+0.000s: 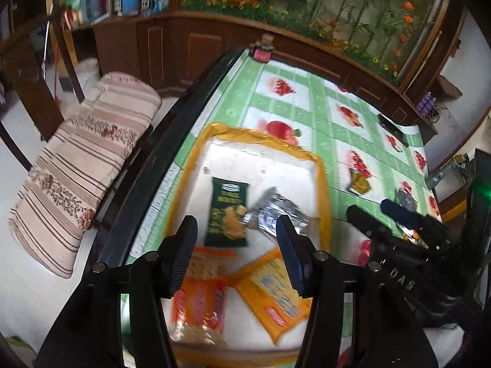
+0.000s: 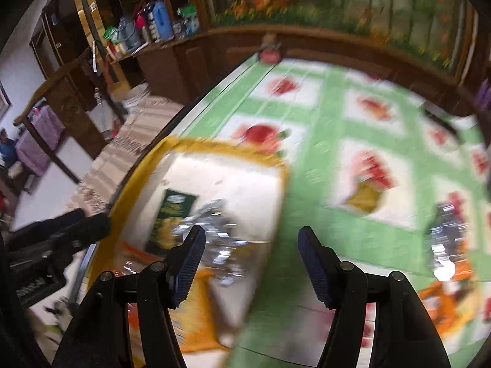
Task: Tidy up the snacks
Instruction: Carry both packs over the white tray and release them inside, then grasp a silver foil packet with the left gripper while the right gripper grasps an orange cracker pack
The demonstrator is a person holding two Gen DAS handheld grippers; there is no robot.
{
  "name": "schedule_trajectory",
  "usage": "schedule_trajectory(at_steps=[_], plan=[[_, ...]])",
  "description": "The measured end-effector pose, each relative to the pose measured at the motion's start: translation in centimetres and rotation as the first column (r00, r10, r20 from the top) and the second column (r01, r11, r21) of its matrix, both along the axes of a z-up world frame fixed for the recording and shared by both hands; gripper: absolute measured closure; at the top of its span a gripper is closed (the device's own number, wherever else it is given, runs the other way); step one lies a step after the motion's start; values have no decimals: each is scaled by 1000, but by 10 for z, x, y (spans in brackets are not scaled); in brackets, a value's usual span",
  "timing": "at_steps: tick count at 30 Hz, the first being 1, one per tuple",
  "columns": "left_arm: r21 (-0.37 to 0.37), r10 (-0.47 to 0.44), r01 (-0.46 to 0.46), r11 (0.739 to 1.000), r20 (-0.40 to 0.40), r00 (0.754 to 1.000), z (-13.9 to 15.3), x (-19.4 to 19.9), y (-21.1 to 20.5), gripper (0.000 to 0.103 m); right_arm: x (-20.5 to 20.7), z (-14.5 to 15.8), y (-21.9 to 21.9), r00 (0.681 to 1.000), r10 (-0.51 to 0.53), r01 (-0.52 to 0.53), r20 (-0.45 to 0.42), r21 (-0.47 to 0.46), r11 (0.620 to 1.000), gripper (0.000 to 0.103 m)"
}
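A white tray with a yellow rim (image 1: 322,184) lies on the table's left side. In it lie a dark green chip bag (image 1: 228,214), a silver foil packet (image 1: 276,211), a yellow packet (image 1: 273,297) and an orange cracker pack (image 1: 199,303). My left gripper (image 1: 236,254) is open and empty above the tray's near half. My right gripper (image 2: 251,263) is open and empty over the tray's right rim (image 2: 276,202); it also shows in the left wrist view (image 1: 396,217). The green bag (image 2: 172,217) and silver packet (image 2: 214,230) appear blurred. Another silver packet (image 2: 445,239) and an orange packet (image 2: 445,303) lie on the cloth at right.
The table carries a green and white fruit-print cloth (image 1: 307,98). A small red box (image 1: 262,52) stands at its far edge and a dark flat object (image 1: 392,128) at far right. A cushioned chair (image 1: 86,159) stands left of the table. A wooden cabinet (image 1: 190,49) runs behind.
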State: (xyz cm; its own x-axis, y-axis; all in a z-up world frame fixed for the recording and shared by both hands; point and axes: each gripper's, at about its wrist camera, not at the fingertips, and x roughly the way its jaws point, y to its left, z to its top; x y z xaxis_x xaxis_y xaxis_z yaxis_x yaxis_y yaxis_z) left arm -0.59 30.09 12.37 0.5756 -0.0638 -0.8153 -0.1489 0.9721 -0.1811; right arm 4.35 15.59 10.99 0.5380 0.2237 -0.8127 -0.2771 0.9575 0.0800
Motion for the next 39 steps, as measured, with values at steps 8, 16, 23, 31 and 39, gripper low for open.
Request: schedule_trajectory(at_steps=[8,16,23,31,39], plan=[[34,-70,67,997,97,993,30,-24,-79,51,-43,22,-79,992,-86,91,90,-57,994,37],[15,-149,149,989,121,981,39,-33,-148,51,-84,40,-148,972,-146,167,187,-106,980,34],[9,-205,205,979,108,973,34,-37,-193,51,-103,46,-187,958,-178,211,225,-128,969,32],[0,-233,234,972,87,969,26,-39,-220,51,-110,37,-215,956,-205,236,212,-136,962,32],[-17,-227,228,973,60,972,17,-32,-223,51,-106,28,-221,959,-206,234,193,-136,963,30]])
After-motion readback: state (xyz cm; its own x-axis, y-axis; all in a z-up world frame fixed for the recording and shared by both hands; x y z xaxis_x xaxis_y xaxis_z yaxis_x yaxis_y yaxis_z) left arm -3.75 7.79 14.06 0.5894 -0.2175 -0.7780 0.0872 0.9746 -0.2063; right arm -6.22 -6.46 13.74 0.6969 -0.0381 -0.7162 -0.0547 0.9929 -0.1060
